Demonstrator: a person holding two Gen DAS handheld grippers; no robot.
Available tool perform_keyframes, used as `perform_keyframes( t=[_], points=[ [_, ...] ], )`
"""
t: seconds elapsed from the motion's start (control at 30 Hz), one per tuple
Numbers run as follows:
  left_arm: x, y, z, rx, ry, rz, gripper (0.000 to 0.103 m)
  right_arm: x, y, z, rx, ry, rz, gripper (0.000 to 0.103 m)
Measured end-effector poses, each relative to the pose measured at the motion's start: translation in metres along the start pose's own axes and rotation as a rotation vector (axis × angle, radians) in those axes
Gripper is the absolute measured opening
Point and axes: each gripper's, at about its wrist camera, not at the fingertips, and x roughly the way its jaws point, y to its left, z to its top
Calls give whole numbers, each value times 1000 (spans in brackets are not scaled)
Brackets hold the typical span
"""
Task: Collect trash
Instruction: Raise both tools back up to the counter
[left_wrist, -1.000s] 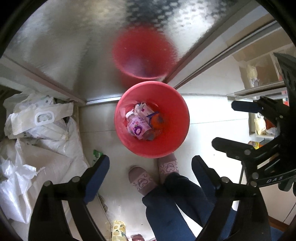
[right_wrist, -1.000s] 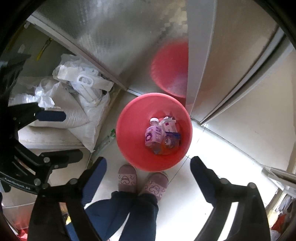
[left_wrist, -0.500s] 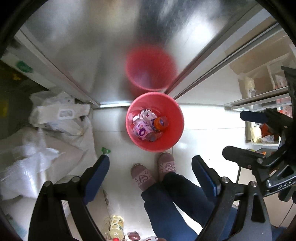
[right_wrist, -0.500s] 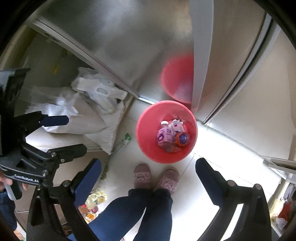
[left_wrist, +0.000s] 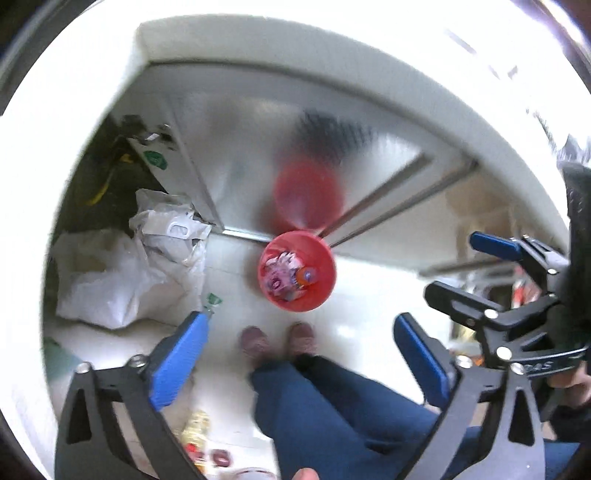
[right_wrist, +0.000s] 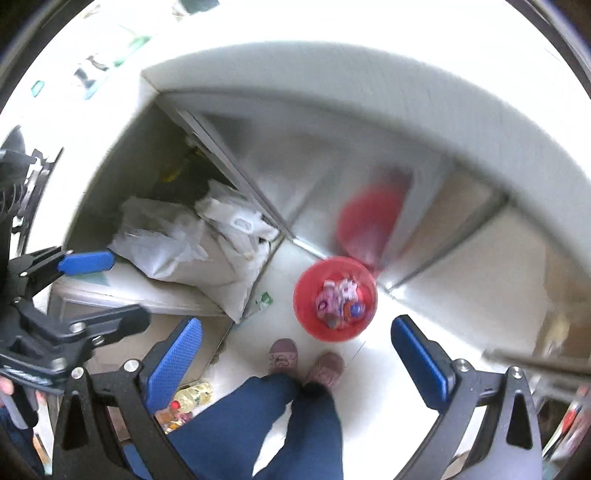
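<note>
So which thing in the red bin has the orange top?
The small bottle on the right side of the red bin, its orange cap facing up. The other trash is pink and white: a pink bottle lies left of it.

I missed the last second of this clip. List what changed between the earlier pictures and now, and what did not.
Both grippers rose away from the floor: the red bin shrinks in both views and a white countertop edge appears. The left gripper has just been opening wider, as has the right gripper; nothing is between either pair of jaws. Unchanged: the bin beside the steel cabinet, its bottles inside, the white bags, the person's slippers.
</note>
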Motion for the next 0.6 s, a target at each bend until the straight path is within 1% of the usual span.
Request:
perform_keyframes(
  t=[0.1, 0.17, 0.2, 0.3, 0.4, 0.5, 0.6],
  points=[
    [-24, 4, 7, -8, -50, 49, 102, -19, 10, 16, -68, -38, -10, 102],
    [-36, 5, 13, -11, -68, 63, 102, -33, 15, 25, -89, -70, -14, 102],
    [-45, 7, 18, -8, -89, 71, 102, -39, 19, 31, -101, -79, -10, 102],
    [-69, 12, 34, -5, -140, 95, 102, -52, 29, 44, -127, -98, -11, 102],
    [-85, 20, 50, -7, -179, 103, 102, -60, 38, 62, -151, -123, -11, 102],
    [-95, 30, 68, -13, -195, 106, 102, -62, 42, 85, -145, -135, -4, 102],
    [-103, 43, 86, -19, -177, 94, 102, -69, 48, 107, -136, -151, -4, 102]
  ],
)
